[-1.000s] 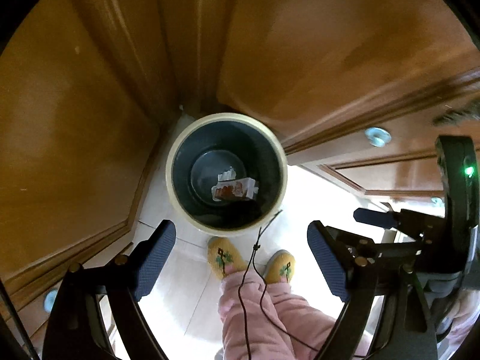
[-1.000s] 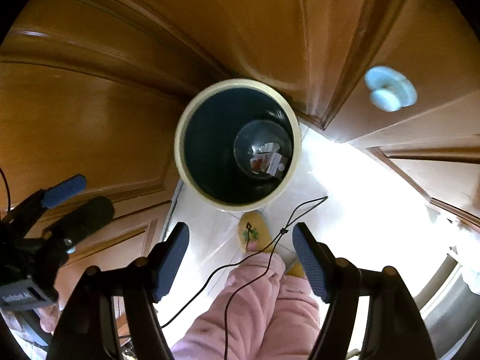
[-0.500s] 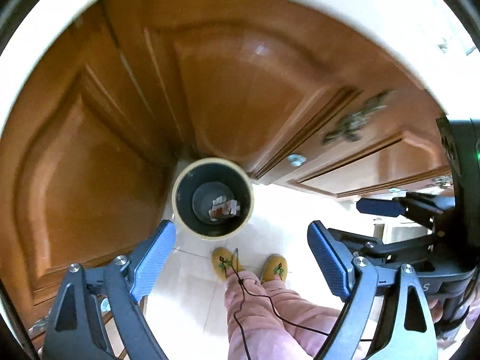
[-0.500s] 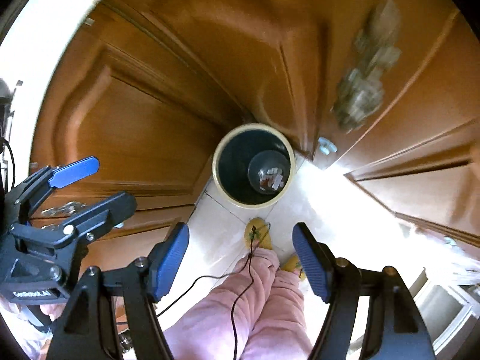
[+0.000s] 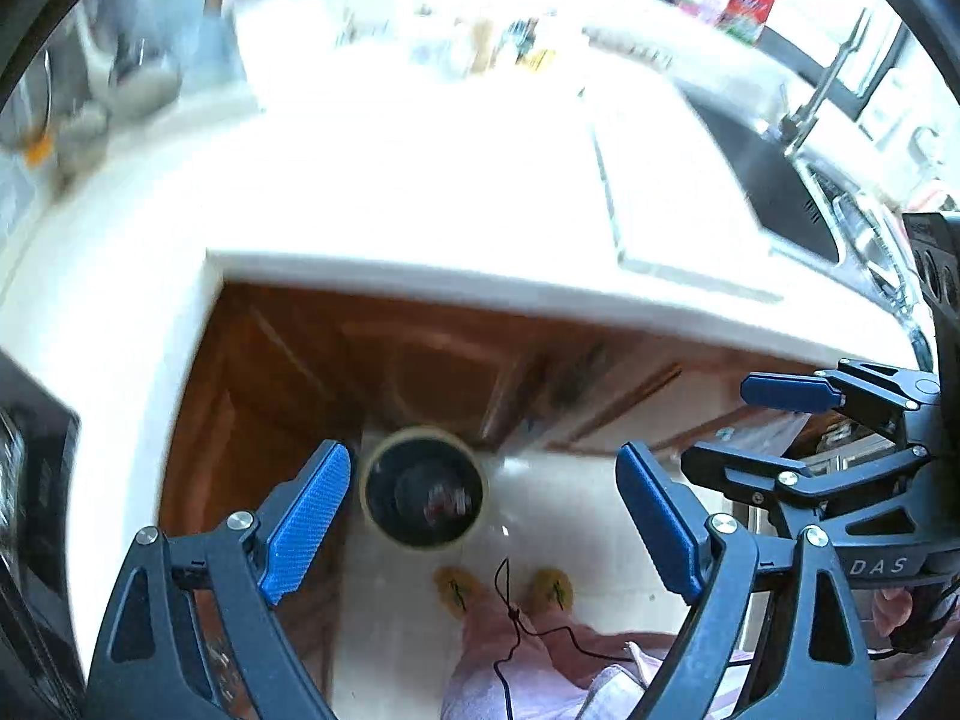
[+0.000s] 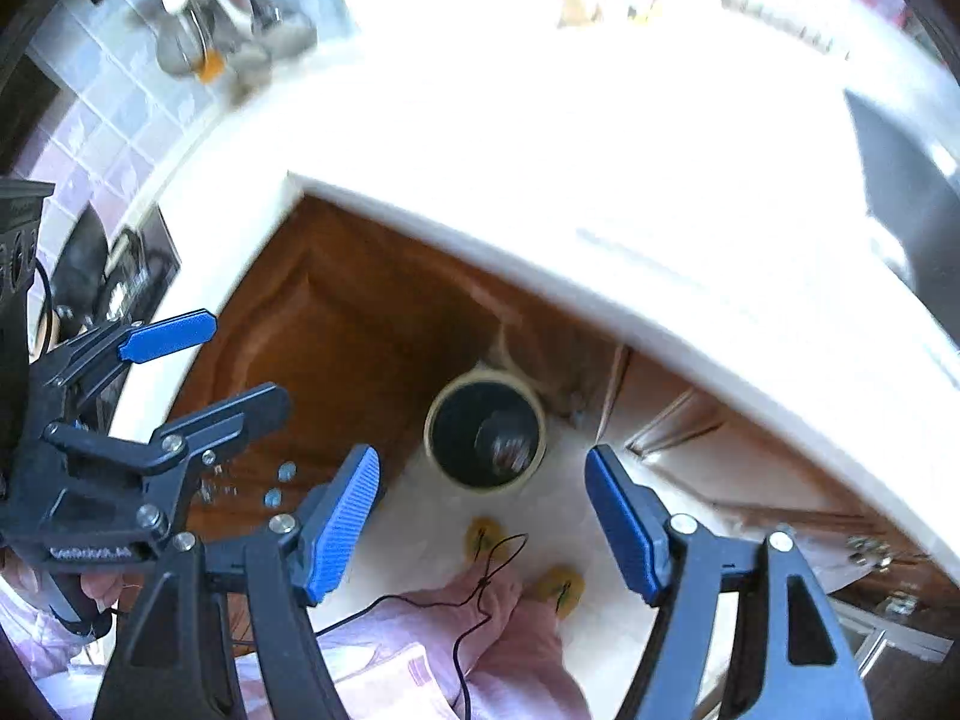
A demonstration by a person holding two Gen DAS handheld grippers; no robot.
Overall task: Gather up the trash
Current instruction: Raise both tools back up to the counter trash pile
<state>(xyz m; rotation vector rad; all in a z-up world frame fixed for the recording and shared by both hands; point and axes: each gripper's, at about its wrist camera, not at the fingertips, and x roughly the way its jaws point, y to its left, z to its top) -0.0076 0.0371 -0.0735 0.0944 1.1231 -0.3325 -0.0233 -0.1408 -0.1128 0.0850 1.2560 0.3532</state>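
Both of my tongs are spread wide and carry nothing: the left gripper and the right gripper have risen from just over the bin to counter height within the last second. The trash bin now sits far below by the wooden cabinets, a scrap of wrapper already in it. The white countertop has come into view, blurred; I judge the next piece of litter must be sought up there.
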